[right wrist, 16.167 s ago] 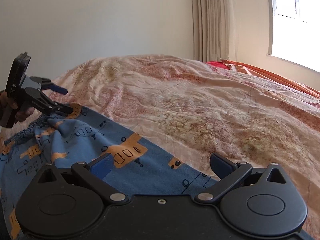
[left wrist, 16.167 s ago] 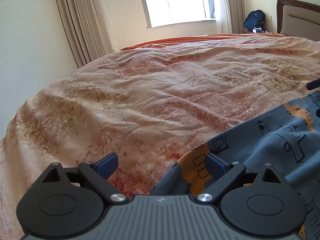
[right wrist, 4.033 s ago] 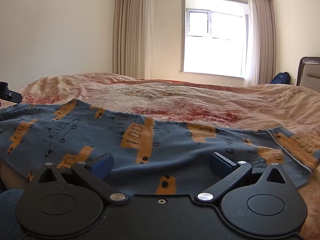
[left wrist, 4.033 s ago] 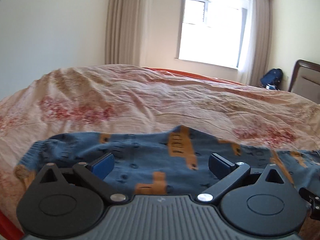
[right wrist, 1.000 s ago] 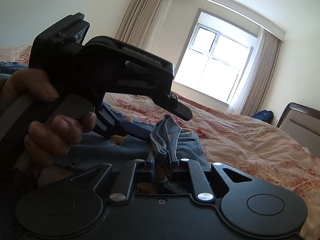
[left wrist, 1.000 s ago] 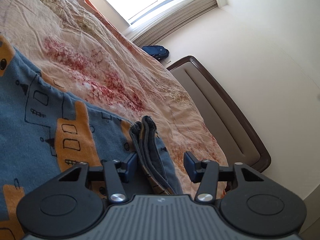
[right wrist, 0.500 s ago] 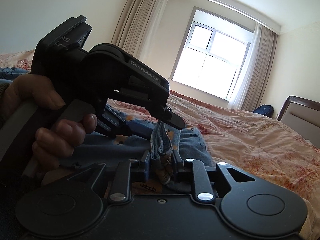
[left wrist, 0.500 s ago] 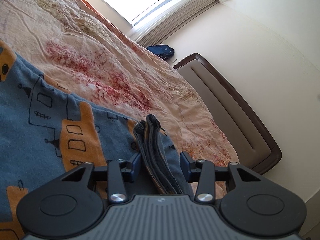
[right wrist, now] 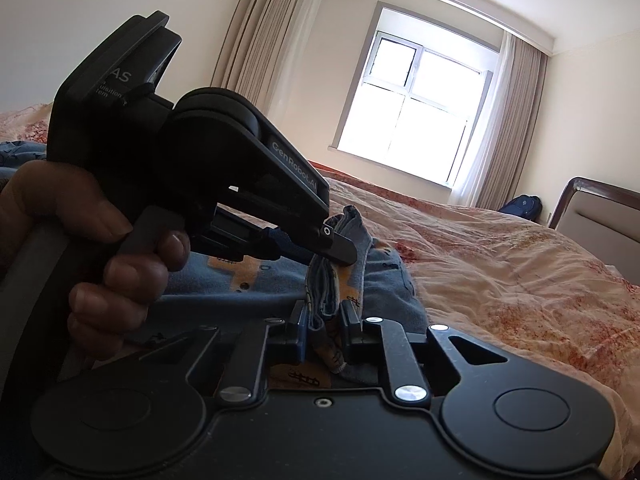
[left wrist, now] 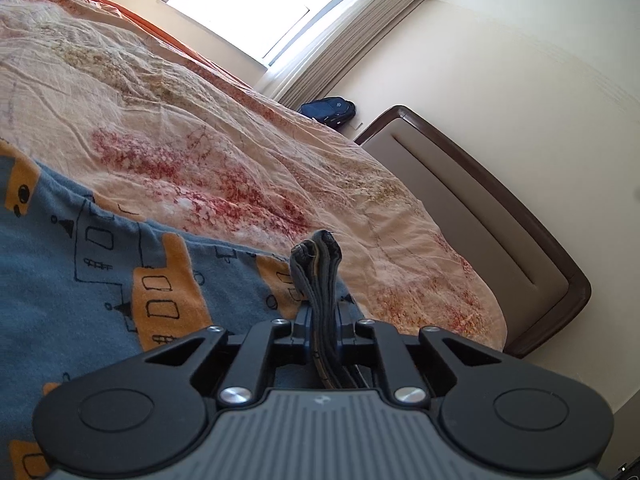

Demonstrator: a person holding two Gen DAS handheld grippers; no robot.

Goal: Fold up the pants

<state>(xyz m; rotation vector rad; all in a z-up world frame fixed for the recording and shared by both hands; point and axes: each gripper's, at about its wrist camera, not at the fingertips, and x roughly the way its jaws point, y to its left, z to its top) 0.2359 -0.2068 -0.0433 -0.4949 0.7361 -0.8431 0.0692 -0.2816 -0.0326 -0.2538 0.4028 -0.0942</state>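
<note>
The blue pants (left wrist: 100, 288) with orange vehicle prints lie on the bed. My left gripper (left wrist: 323, 326) is shut on a bunched edge of the pants (left wrist: 318, 276) that sticks up between its pads. My right gripper (right wrist: 323, 330) is partly closed around the same bunched edge (right wrist: 326, 280); the cloth stands between its pads with a small gap showing. The left gripper's body (right wrist: 224, 184), held in a hand, fills the left of the right wrist view, its tip right at that fold.
The bed has a peach floral quilt (left wrist: 240, 152). A brown padded headboard (left wrist: 480, 236) stands at the right. A window (right wrist: 408, 120) with curtains and a blue backpack (left wrist: 328, 110) are at the far wall.
Over the last second my left gripper has closed fully on the pants edge. My right gripper's jaws have opened slightly around the same fold. Both views have tilted a little.
</note>
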